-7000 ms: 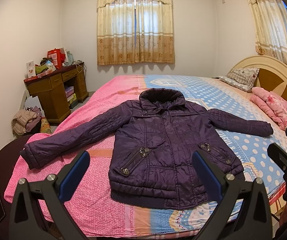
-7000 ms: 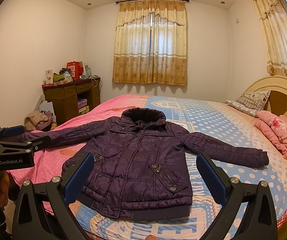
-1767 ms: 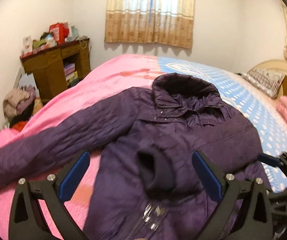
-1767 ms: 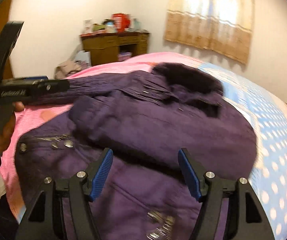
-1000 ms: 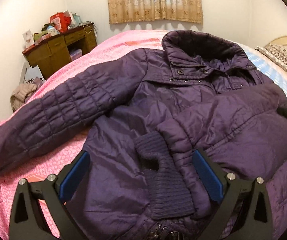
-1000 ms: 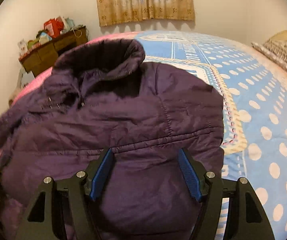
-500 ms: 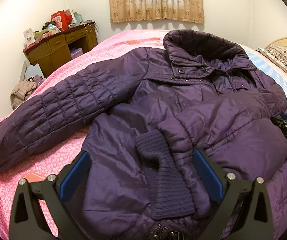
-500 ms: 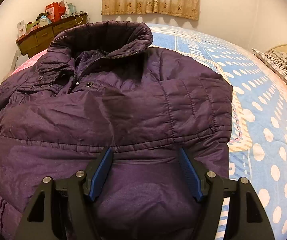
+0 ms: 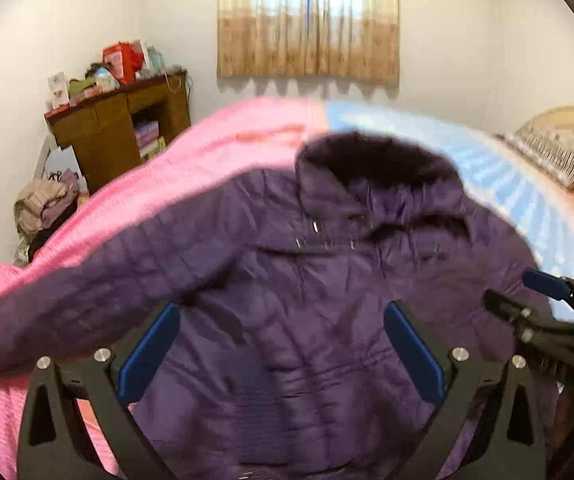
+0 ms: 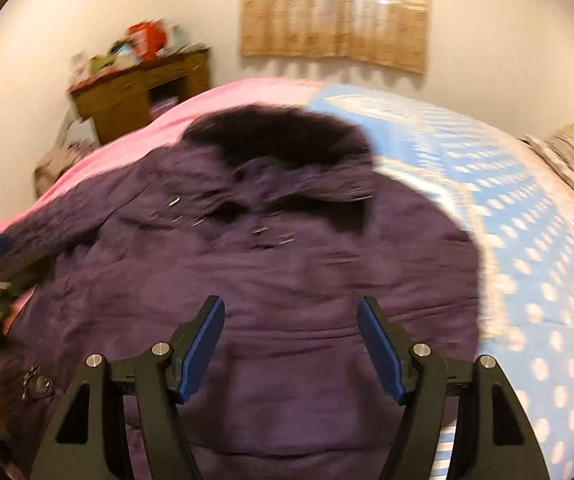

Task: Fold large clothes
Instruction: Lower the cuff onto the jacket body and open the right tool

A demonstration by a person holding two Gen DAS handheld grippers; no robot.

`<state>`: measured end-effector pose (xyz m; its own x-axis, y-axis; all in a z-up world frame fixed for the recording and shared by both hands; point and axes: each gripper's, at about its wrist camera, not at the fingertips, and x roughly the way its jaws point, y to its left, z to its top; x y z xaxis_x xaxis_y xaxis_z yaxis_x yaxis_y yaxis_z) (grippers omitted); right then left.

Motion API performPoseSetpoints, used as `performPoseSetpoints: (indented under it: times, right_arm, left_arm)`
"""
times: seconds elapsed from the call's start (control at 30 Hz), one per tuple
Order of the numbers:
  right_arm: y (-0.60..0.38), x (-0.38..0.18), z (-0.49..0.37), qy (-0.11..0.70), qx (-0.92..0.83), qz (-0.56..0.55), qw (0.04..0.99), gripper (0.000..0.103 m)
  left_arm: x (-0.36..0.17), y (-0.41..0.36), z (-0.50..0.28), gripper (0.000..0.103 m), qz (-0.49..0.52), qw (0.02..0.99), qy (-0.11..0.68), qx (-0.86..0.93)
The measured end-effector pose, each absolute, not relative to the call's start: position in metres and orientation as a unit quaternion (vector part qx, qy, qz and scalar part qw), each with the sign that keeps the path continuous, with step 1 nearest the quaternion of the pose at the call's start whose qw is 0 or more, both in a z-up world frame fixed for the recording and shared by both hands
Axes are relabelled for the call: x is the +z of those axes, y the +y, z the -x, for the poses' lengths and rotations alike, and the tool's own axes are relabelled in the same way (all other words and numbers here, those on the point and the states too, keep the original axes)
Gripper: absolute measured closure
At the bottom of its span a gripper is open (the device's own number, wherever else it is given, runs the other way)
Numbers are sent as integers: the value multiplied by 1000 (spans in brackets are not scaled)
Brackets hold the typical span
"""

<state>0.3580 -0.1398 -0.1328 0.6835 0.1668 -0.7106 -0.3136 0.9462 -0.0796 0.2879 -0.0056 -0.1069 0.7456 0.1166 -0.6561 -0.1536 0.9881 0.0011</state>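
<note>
A purple quilted jacket (image 9: 327,300) lies front up on the bed, collar away from me; it also fills the right wrist view (image 10: 287,272). Its right sleeve lies folded across the chest. Its left sleeve (image 9: 67,292) stretches out over the pink cover. My left gripper (image 9: 281,344) is open and empty above the jacket's lower front. My right gripper (image 10: 291,336) is open and empty over the folded sleeve; it also shows at the right of the left wrist view (image 9: 527,300). Both views are blurred by motion.
The bed cover is pink (image 9: 215,152) on the left and blue with white dots (image 10: 527,216) on the right. A wooden desk (image 9: 119,128) with clutter stands by the far left wall. Pillows (image 9: 551,152) lie at the headboard on the right.
Both grippers have pulled back and up from the jacket, so more of the room shows. The right sleeve stays folded over the chest. The left sleeve has not moved.
</note>
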Motion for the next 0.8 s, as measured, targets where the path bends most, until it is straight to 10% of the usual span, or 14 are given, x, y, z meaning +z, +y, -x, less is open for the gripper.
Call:
performPoseSetpoints:
  times: [0.8]
  right_arm:
    - [-137, -187, -375, 427, 132, 87, 890, 33]
  left_arm:
    - [-176, -5, -312, 0, 10, 891, 448, 76]
